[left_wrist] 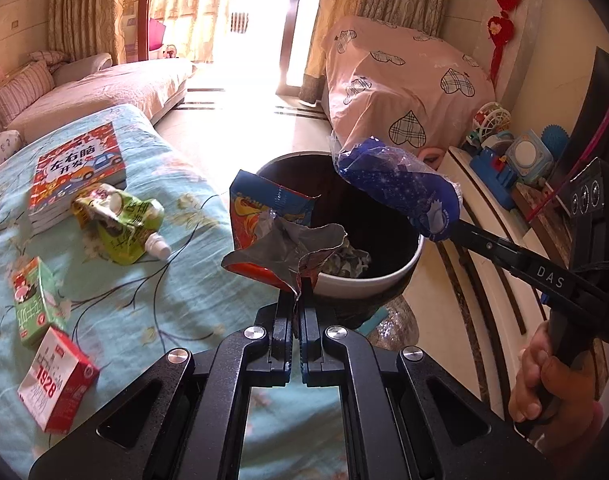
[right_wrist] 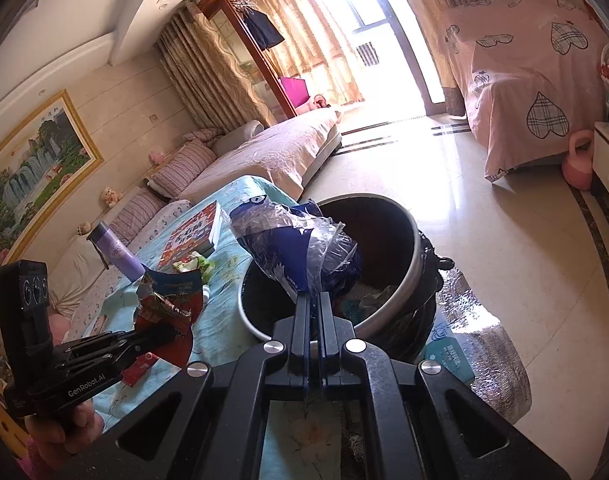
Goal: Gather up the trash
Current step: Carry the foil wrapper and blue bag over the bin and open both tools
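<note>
My left gripper [left_wrist: 297, 300] is shut on a torn red snack bag [left_wrist: 270, 236] with a silver lining, held at the near rim of the round trash bin [left_wrist: 388, 276]. My right gripper [right_wrist: 314, 298] is shut on a crumpled blue plastic wrapper [right_wrist: 292, 240], held over the bin [right_wrist: 404, 280]; it also shows in the left wrist view [left_wrist: 404, 180]. The left gripper with the red bag [right_wrist: 164, 308] shows at the left of the right wrist view. Crumpled trash lies inside the bin. On the teal cloth lie a green spout pouch [left_wrist: 124, 224], a green carton [left_wrist: 38, 300] and a red-and-white carton [left_wrist: 58, 380].
A children's book [left_wrist: 78, 172] lies on the teal-covered table [left_wrist: 164, 292]. A purple bottle [right_wrist: 116, 252] stands on it. A sofa [right_wrist: 264, 152] is behind, a pink heart-print covered object [left_wrist: 404, 84] beyond the bin, a low cabinet with toys [left_wrist: 504, 160] at right, and tiled floor [right_wrist: 504, 220].
</note>
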`<state>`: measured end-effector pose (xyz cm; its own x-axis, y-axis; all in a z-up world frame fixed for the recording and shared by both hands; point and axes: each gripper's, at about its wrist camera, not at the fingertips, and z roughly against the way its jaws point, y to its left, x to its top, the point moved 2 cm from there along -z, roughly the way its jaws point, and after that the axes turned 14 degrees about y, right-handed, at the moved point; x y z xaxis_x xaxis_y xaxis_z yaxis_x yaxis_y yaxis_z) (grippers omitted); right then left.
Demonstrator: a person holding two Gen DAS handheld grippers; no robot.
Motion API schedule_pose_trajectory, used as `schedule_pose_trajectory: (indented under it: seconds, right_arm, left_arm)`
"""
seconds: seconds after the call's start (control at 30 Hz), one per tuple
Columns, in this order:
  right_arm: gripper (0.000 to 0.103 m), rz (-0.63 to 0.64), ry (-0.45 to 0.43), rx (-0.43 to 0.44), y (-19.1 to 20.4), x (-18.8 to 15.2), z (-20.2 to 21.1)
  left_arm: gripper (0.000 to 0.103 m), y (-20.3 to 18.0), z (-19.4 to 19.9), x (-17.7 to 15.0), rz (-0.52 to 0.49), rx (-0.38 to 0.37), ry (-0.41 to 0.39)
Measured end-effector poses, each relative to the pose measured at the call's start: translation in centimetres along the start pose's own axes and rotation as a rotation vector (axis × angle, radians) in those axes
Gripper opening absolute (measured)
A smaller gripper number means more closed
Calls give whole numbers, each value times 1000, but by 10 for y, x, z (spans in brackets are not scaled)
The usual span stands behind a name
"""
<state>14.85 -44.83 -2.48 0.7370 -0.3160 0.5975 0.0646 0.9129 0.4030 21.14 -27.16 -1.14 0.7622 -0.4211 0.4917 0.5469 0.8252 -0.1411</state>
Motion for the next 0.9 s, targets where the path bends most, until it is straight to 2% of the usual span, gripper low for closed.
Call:
schedule_pose_trajectory:
  seconds: [0.63, 0.9]
  right_arm:
    - [3, -28, 53, -16, -21, 27, -23]
    - [3, -28, 74, -34, -25, 35, -34]
  left_arm:
    - [2, -16, -29, 51, -21, 4, 24]
    - [2, -21, -43, 61, -38, 0, 46]
